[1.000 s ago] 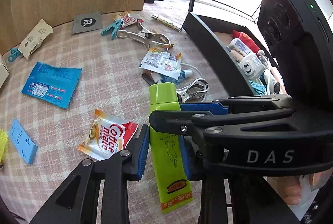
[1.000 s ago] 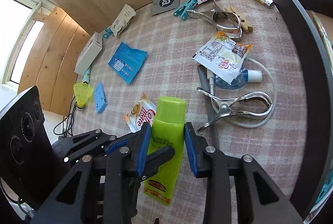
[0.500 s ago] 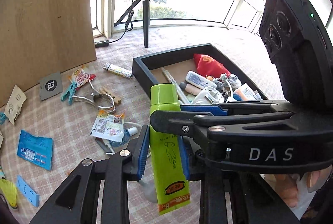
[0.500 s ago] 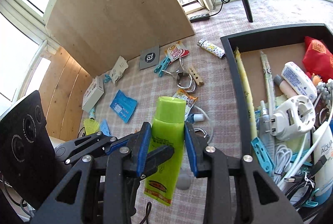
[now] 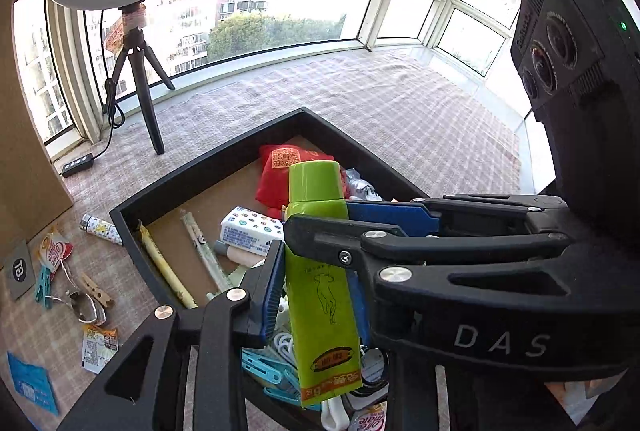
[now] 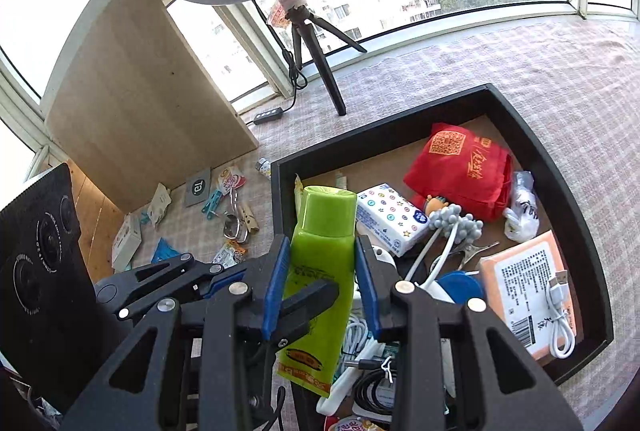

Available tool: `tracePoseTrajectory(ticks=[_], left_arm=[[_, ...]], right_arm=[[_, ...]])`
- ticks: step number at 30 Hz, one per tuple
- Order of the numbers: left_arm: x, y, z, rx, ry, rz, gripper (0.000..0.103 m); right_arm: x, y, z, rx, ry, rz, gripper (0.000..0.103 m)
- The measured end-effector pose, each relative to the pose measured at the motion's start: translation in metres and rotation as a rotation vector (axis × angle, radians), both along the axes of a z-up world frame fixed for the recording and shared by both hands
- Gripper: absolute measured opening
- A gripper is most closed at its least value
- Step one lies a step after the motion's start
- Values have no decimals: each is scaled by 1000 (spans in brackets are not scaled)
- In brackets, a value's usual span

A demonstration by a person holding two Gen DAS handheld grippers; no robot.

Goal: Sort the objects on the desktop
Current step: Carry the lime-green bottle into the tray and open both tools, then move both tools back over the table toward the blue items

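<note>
A lime-green tube [image 5: 320, 295] with a green cap hangs cap-up in the air, held by both grippers crosswise. My left gripper [image 5: 316, 271] has its blue pads on the tube's two sides; its jaws are opening, with the tube still touching the pads. My right gripper [image 6: 322, 263] is shut on the same green tube [image 6: 324, 255] just below the cap. In the left wrist view it reaches in from the right. The tube hangs over the near left part of the black tray [image 6: 560, 171], above cables and blue clips. The tray's rim [image 5: 208, 163] is also in the left wrist view.
The tray holds a red bag [image 6: 460, 167], a tissue pack [image 6: 388, 215], an orange pack [image 6: 528, 283] and white cables. Left of it on the checked cloth lie clips, sachets and a lighter [image 5: 100, 229]. A wooden board [image 6: 140, 103] and a ring-light tripod [image 6: 320, 63] stand behind.
Both grippers have carried the green tube up and to the right, from above the cluttered cloth to above the black tray. The tube stays between both pairs of pads.
</note>
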State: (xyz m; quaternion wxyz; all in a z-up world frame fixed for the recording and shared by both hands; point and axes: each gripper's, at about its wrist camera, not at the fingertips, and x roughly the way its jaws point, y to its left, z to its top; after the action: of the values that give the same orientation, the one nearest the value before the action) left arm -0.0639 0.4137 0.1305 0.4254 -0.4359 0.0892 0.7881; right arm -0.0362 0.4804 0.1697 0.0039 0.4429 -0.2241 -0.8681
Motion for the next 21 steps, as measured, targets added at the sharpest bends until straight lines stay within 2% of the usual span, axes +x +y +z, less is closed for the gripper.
tracePoseTrajectory(ticks=[1,3,4,8,16,21], left_arm=[[-1,6,0,-9,-4,1,40],[-1,11,1,-12,2,5,45],[0,11,1,-7,7,5,45],[-1,4,-3,-29,25,11,45],[-9,-25,-8,-36,4,72,45],[-9,-47,-14,-56,-6,120,45]], right_arm=[[1,6,0,-3,-1,-5,33],[4,16,1,-2,0,-43,38],[6,21,1,10,-1,-65,43],[10,32,-3,15,2,-95,45],[5,21,-13,17,-22,-61,46],[-3,3,-17,17,-28,-11,51]])
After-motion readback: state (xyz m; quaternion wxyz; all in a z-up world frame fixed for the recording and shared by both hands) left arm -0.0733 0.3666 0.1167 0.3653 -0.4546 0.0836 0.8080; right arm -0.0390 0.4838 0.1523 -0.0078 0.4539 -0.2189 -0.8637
